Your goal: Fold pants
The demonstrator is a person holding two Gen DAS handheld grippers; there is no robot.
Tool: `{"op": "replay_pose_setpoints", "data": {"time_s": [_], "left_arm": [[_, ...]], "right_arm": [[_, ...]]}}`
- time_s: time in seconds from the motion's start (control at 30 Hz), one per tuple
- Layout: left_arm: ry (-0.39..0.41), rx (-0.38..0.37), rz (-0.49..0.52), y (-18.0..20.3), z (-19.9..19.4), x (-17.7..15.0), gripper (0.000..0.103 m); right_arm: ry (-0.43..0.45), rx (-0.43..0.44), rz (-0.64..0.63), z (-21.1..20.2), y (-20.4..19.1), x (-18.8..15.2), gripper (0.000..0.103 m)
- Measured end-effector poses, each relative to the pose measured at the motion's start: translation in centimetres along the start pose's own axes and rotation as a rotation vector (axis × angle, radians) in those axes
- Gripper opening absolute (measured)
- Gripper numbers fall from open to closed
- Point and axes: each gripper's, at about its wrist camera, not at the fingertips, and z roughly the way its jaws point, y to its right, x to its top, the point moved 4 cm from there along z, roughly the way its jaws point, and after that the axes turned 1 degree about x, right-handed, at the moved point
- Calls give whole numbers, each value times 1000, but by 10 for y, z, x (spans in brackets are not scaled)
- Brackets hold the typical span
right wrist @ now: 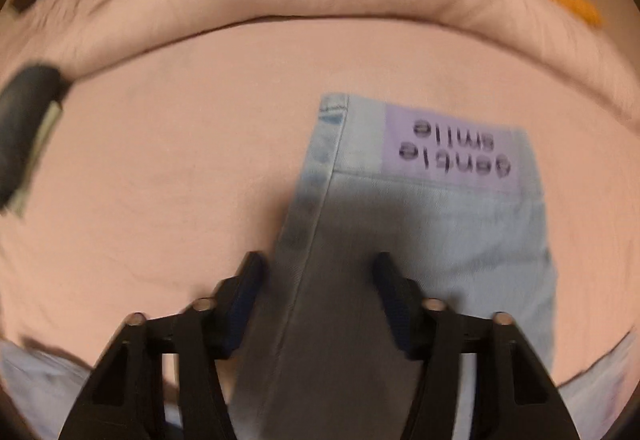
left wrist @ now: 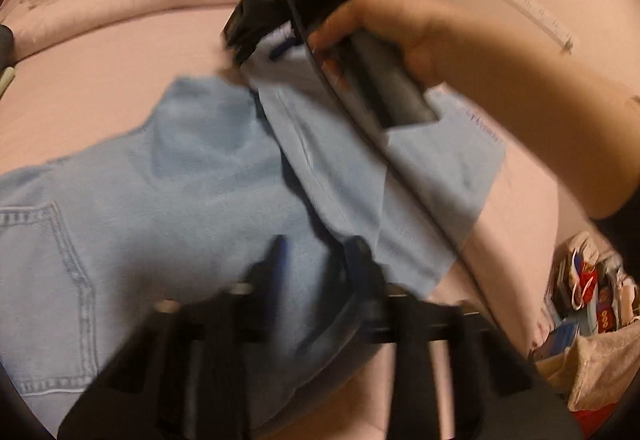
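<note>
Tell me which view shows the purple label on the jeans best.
Right wrist view: the purple label lies unobstructed on the waistband of the jeans, lettering readable though upside down. Left wrist view catches only faint blurred lettering at the fabric's edge.

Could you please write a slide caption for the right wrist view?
Right gripper open above light-blue jeans with a purple label, lying on pink bedding.

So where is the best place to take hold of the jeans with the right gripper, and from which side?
Probably the waistband corner of the jeans, beside the purple label. The right gripper is open above the side seam; come from above, since the denim lies flat on the pink sheet and that edge is free.
</note>
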Motion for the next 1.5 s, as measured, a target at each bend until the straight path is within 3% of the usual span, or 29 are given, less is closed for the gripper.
{"op": "replay_pose_setpoints", "data": {"time_s": [0.03,0.07,0.13,0.3,0.37,0.5,0.6,0.73,0.83,0.9,1.0,1.07,1.13,1.2,1.23,1.3,1.5], "left_arm": [[-12,1,19,5,3,-2,5],[-5,3,34,9,2,-4,5],[0,11,58,21,0,-6,4],[0,47,79,37,4,-9,4],[3,67,100,46,6,-8,4],[3,98,111,60,11,-9,4],[0,103,88,63,12,-11,5],[-9,109,69,59,14,-8,5],[-15,126,72,53,15,-5,6],[-21,135,72,46,15,-4,7],[-32,142,60,39,11,-1,8],[-23,145,53,35,8,1,9],[-20,137,37,28,5,-4,11],[-25,141,13,23,5,-5,13],[-28,143,6,22,4,-8,13],[-32,130,-18,19,4,-11,13],[-24,98,-47,17,1,-3,18]], "right_arm": [[10,14,-16,-1,0,0,27],[12,40,-5,-3,2,0,4],[32,73,46,-13,16,-1,4],[287,255,213,-100,63,-19,4],[399,329,294,-144,89,-40,4],[532,355,442,-196,146,-102,4],[528,323,575,-184,180,-153,4],[392,317,788,-119,224,-221,5],[405,423,911,-100,238,-244,6],[434,481,962,-100,239,-245,11],[458,485,996,-102,243,-234,17],[465,477,1002,-103,246,-221,28],[453,443,1019,-102,253,-211,29],[429,446,1036,-108,265,-222,29],[420,432,1018,-109,267,-218,28],[404,338,936,-114,268,-214,7],[571,261,789,-166,271,-213,5]]}}
